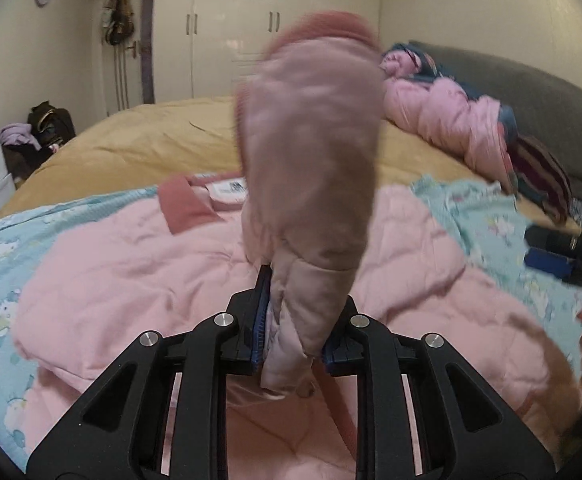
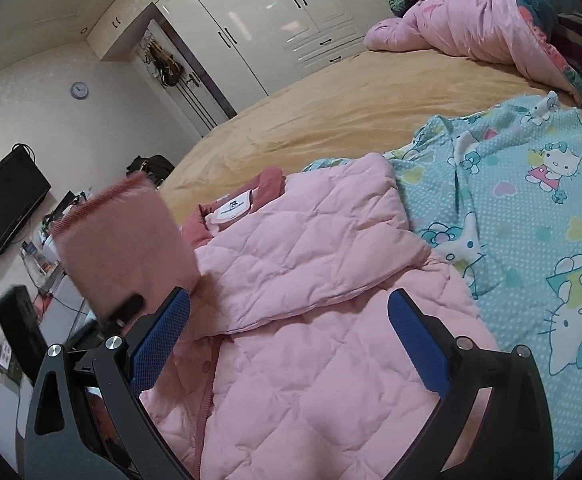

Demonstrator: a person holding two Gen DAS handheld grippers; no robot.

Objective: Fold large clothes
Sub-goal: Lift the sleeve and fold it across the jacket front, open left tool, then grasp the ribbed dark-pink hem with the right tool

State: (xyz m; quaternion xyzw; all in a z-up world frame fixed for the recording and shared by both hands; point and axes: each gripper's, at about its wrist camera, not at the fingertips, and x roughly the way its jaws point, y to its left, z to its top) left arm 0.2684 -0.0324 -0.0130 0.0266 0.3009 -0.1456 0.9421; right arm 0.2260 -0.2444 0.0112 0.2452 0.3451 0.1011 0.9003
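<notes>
A pink quilted jacket [image 2: 291,360] lies on a light blue cartoon-print blanket [image 2: 531,220] on the bed, its dark pink collar and white label [image 2: 235,204] pointing away. One sleeve is folded across the body [image 2: 323,224]. My left gripper [image 1: 303,300] is shut on the other sleeve [image 1: 311,152], which stands up blurred in front of the camera, dark pink cuff on top. That raised sleeve [image 2: 127,240] shows at the left of the right wrist view. My right gripper [image 2: 291,340] hangs open just above the jacket's body, nothing between its blue pads [image 2: 163,340].
A tan sheet [image 1: 151,140] covers the far half of the bed. A heap of pink bedding [image 2: 471,20] and dark striped cloth lies at the headboard side. White wardrobes [image 2: 271,20] stand behind, with a wall TV [image 2: 7,208] and a cluttered desk at the left.
</notes>
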